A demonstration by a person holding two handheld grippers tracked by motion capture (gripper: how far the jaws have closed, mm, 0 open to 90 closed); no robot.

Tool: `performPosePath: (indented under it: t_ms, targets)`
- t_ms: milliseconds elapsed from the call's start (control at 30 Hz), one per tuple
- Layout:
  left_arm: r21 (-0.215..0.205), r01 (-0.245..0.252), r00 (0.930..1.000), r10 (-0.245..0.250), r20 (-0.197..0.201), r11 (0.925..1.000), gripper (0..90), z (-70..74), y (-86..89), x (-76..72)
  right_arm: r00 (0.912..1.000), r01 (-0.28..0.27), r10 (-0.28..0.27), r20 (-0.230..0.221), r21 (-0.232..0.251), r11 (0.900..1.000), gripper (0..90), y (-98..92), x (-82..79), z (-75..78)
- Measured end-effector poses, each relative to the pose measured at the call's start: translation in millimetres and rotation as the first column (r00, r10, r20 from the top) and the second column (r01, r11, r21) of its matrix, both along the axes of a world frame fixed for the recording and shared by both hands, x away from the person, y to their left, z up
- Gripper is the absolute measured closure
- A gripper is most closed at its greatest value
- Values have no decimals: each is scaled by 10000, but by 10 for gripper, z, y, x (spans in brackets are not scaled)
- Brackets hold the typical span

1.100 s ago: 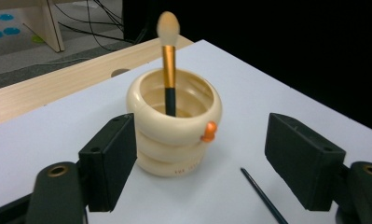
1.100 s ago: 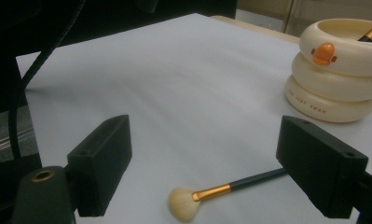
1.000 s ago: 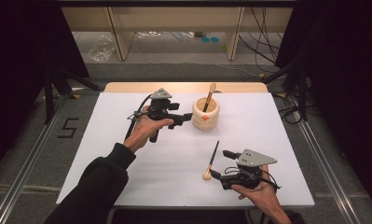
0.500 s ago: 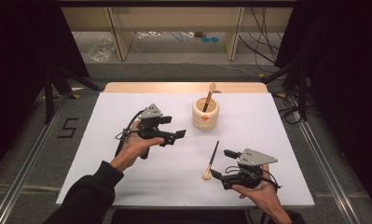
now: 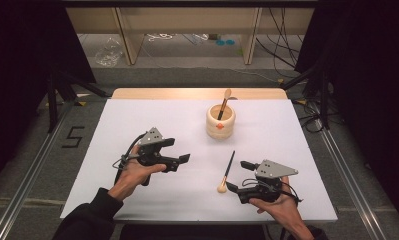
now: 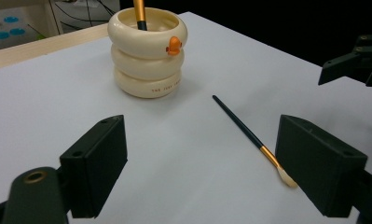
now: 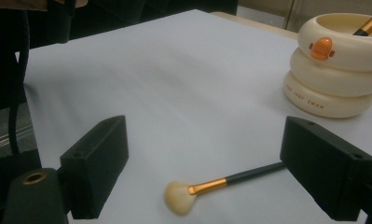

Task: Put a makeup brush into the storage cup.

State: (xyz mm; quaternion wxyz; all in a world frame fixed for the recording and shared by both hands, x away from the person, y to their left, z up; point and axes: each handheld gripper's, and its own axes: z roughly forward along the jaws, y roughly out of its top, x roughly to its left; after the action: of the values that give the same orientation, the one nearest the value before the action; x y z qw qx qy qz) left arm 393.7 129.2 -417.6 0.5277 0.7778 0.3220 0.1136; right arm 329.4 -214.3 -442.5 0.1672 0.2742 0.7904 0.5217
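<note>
My high view looks forward and down over the whole bench from above. Each tongs camera sits low and close, skimming the surface — both share the brush and the cream holder.

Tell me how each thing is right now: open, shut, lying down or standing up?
Left gripper: open, nothing between its jaws.
Right gripper: open, holding nothing, brush head just ahead.
Makeup brush on the table: lying flat, untouched.
Brush in the holder: standing tilted inside.
Cream duck-faced brush holder: upright.
</note>
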Motion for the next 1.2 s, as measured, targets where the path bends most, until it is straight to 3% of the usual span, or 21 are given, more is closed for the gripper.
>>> performPosePath:
  t_ms: [333, 533, 667, 933, 1133, 1200]
  targets:
    - [155, 44, 9985, -53, 537, 9999, 167, -48, 119, -213, 10000, 60, -60, -6, -27, 10000, 161, -32, -30, 3]
    - [218, 48, 9991, -57, 413, 9998, 166, -125, 234, -325, 10000, 43, -44, -82, -59, 10000, 161, -32, -36, 6]
    - [106, -191, 9997, 189, 160, 9998, 166, -171, 286, -404, 9997, 22, -23, -242, -51, 10000, 162, -25, -44, 8]
    - [269, -434, 9971, 416, 631, 9987, 166, -165, 378, -517, 9998, 11, -13, -221, -85, 10000, 162, -21, -48, 10]
    - [529, -364, 9979, 334, 561, 9979, 166, -233, 413, -538, 9997, 42, -45, -240, -112, 9999, 164, -22, -48, 8]
    - [354, -342, 9985, 326, 437, 9988, 166, -245, 397, -561, 9997, 68, -72, -243, -153, 9999, 164, -22, -44, 2]
